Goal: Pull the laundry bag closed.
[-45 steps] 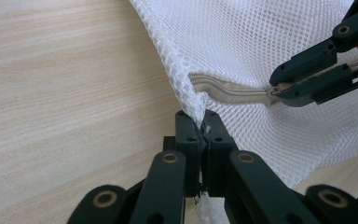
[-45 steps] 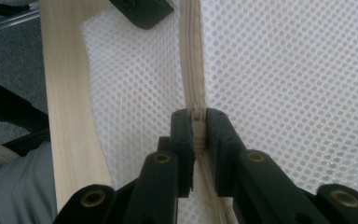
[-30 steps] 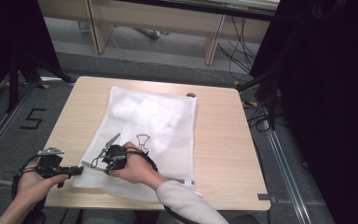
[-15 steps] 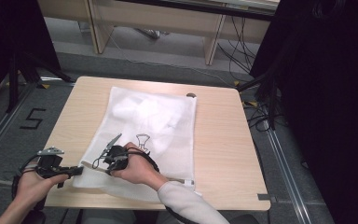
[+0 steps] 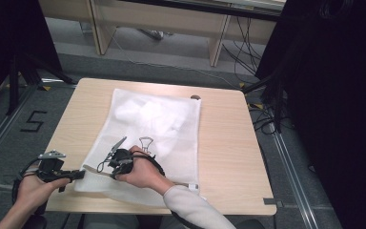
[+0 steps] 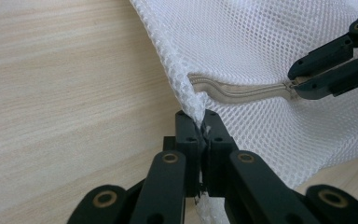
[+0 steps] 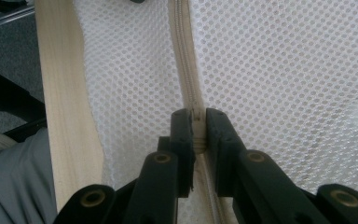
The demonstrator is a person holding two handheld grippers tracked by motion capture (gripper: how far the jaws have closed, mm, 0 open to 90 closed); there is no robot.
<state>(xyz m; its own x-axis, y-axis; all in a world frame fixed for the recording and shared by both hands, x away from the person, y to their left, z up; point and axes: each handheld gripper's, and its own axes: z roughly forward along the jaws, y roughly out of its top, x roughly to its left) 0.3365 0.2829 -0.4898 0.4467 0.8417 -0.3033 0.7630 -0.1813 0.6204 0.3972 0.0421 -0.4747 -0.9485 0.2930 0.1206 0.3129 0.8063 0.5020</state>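
Almost nothing has changed over the last second: both hands are in the same places on the near left part of the desk (image 5: 228,143), and the white mesh bag (image 5: 157,129) lies as before, flat on the desk with its near edge at the desk's near side. My reading is that the grip is now settled and the pull along the zipper has not yet begun.

The left gripper (image 6: 199,122) has its jaws closed on the near left corner of the bag, pinching the mesh just beside the zipper's end. The right gripper (image 7: 196,128) has its jaws closed on the zipper (image 7: 186,70), it seems on the slider, but the slider itself is hidden between the jaws.

Counted: one mesh bag, one zipper, two grippers, one desk. Some white things are inside the bag; their number I cannot tell. One black hanger drawing (image 5: 146,142) is on the mesh.
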